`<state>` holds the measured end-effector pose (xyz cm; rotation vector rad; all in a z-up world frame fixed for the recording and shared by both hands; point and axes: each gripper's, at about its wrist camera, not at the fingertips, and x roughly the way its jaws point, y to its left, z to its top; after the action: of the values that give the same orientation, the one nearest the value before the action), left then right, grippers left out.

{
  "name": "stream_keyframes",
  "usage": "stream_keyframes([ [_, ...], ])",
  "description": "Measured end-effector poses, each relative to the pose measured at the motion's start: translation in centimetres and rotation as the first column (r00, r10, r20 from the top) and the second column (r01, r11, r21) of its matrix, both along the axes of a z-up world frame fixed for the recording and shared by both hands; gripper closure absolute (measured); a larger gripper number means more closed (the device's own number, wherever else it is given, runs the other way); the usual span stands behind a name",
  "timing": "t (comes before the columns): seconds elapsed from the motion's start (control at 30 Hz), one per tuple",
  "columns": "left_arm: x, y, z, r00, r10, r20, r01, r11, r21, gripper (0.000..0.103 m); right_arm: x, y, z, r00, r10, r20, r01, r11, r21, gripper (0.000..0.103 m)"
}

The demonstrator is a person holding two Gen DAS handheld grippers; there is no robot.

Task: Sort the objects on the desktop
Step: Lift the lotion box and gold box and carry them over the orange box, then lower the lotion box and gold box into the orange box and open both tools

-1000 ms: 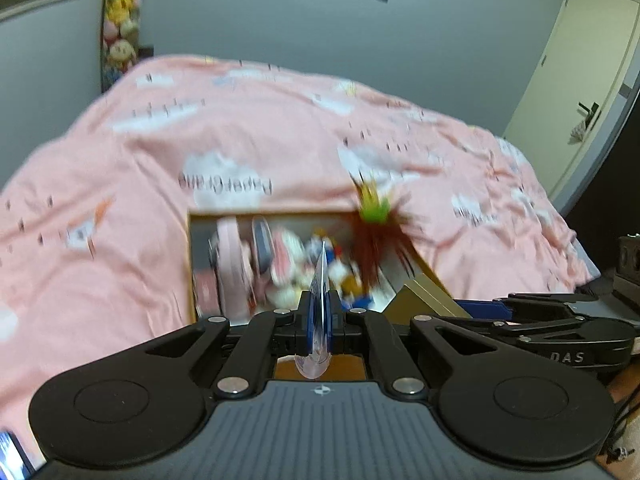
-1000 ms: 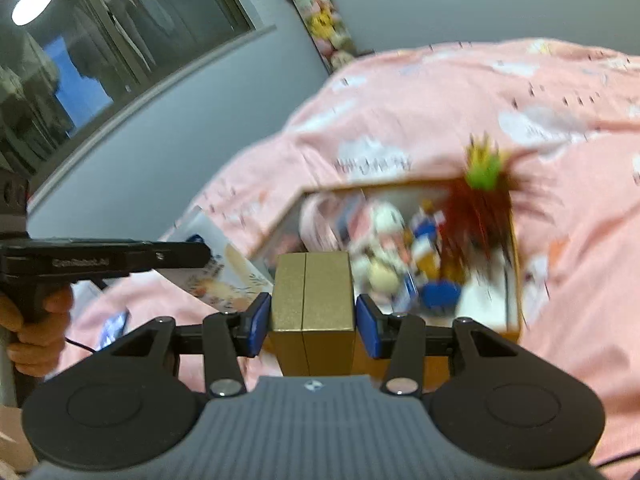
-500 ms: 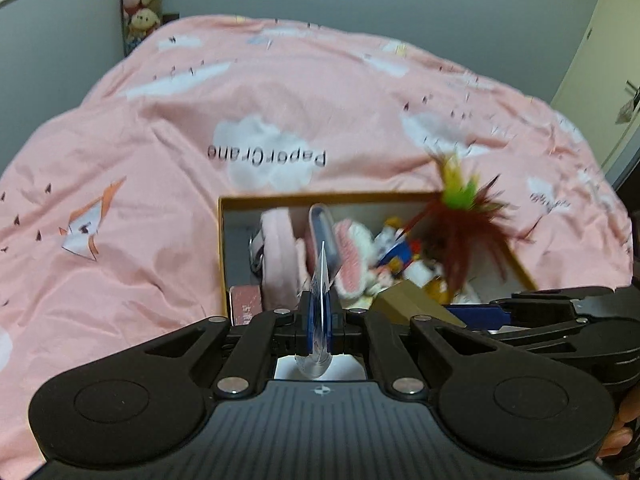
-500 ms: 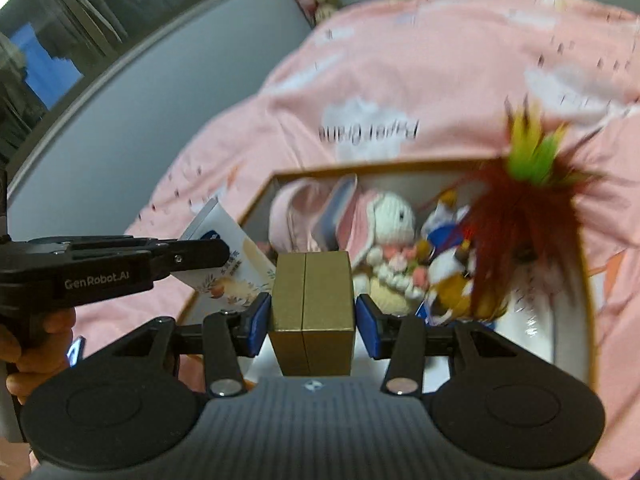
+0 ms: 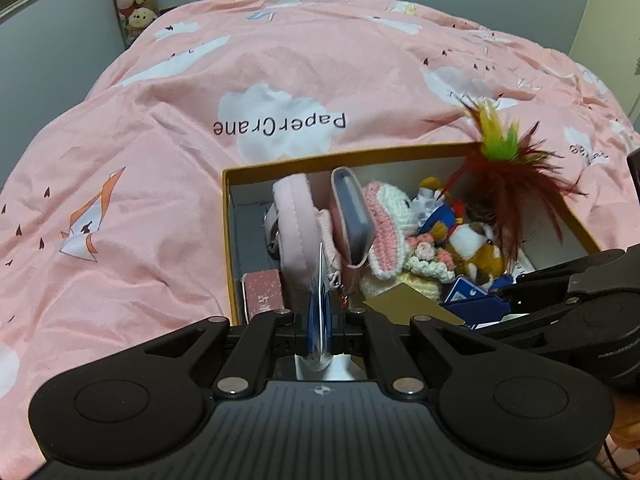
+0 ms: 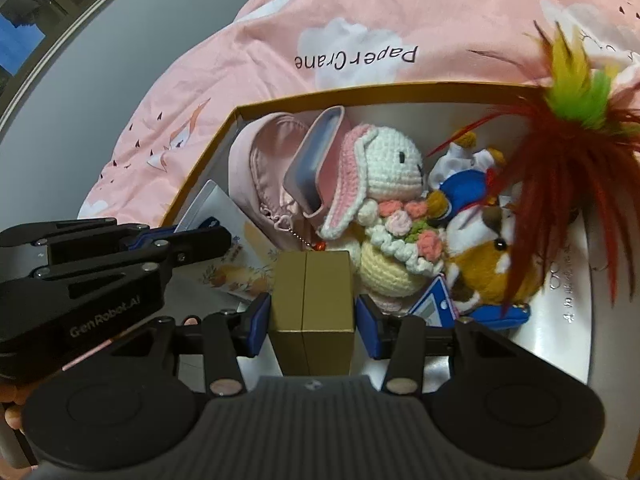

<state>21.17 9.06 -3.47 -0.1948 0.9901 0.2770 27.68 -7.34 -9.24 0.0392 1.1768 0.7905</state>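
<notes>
A thin printed card [image 5: 319,312] is being pinched edge-on between the clenched blue fingers [image 5: 329,322] of the left gripper [image 5: 319,322]; in the right wrist view the card's face is being shown with pale orange artwork, its small print too fine to be read. A gold box [image 6: 312,304] is being grasped by its two sides between the fingers [image 6: 259,322] of the right gripper [image 6: 313,322], the pads being pressed flat against it.

Both loads are being held over the near edge of an open gold-rimmed carton [image 5: 280,163] that is lying on the bed. "GenRobot.AI" is being displayed in pale letters on the side of the left gripper's black body in the right wrist view.

Inside the carton a pink pouch [image 6: 260,168], a grey-faced pink case [image 6: 310,160], a crocheted rabbit [image 6: 394,168], a blue-dressed doll [image 6: 464,190], a brown-and-white plush [image 6: 486,268] and a red feather toy [image 6: 568,168] with a yellow-green tip are being crowded together. Faint silver writing is being seen on the carton's white floor at the right, too small to be read.

"PaperCrane" is being shown upside down on a white cloud of the pink duvet [image 5: 140,160] just beyond the carton.
</notes>
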Motion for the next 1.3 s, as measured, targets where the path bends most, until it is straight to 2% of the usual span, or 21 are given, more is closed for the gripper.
stream_keyframes([
  [0.23, -0.3, 1.2, -0.6, 0.999, 0.021, -0.025, -0.022, 0.999, -0.043, 0.097, -0.8, 1.7, -0.6, 0.999, 0.04, 0.001, -0.04, 0.999, -0.029, 0.055],
  [0.43, -0.3, 1.9, -0.3, 0.999, 0.031, -0.01, -0.032, 0.997, -0.077, 0.097, -1.5, 2.9, -0.5, 0.994, 0.052, 0.093, -0.047, 0.997, -0.057, 0.055],
  [0.57, -0.4, 2.1, 0.0, 0.999, 0.035, 0.004, -0.034, 0.996, -0.083, 0.094, -2.0, 3.5, -0.9, 0.991, 0.083, 0.109, -0.072, 0.992, -0.101, 0.054],
  [0.7, -1.2, 2.4, 0.6, 0.997, 0.054, 0.051, -0.048, 0.993, -0.112, 0.092, -1.8, 3.5, -1.0, 0.99, 0.102, 0.092, -0.09, 0.988, -0.124, 0.052],
  [0.83, -2.8, 2.8, 2.1, 0.986, 0.085, 0.143, -0.065, 0.989, -0.135, 0.092, -1.8, 3.2, -0.6, 0.988, 0.138, 0.073, -0.128, 0.983, -0.128, 0.046],
  [0.93, -3.8, 3.2, 2.9, 0.979, 0.116, 0.169, -0.093, 0.986, -0.135, 0.092, -1.3, 2.5, -0.2, 0.985, 0.171, 0.019, -0.167, 0.978, -0.126, 0.043],
  [1.0, -4.4, 3.6, 3.1, 0.977, 0.138, 0.163, -0.117, 0.984, -0.131, 0.092, -1.1, 2.2, 0.1, 0.981, 0.193, -0.005, -0.192, 0.973, -0.129, 0.045],
  [1.1, -5.1, 4.2, 3.0, 0.975, 0.169, 0.142, -0.149, 0.979, -0.139, 0.092, -0.8, 2.0, 0.3, 0.972, 0.233, -0.03, -0.235, 0.956, -0.175, 0.06],
  [1.3, -6.3, 4.8, 1.5, 0.977, 0.191, 0.095, -0.172, 0.968, -0.184, 0.091, 0.1, 3.0, -0.1, 0.945, 0.321, -0.059, -0.326, 0.915, -0.238, 0.063],
])
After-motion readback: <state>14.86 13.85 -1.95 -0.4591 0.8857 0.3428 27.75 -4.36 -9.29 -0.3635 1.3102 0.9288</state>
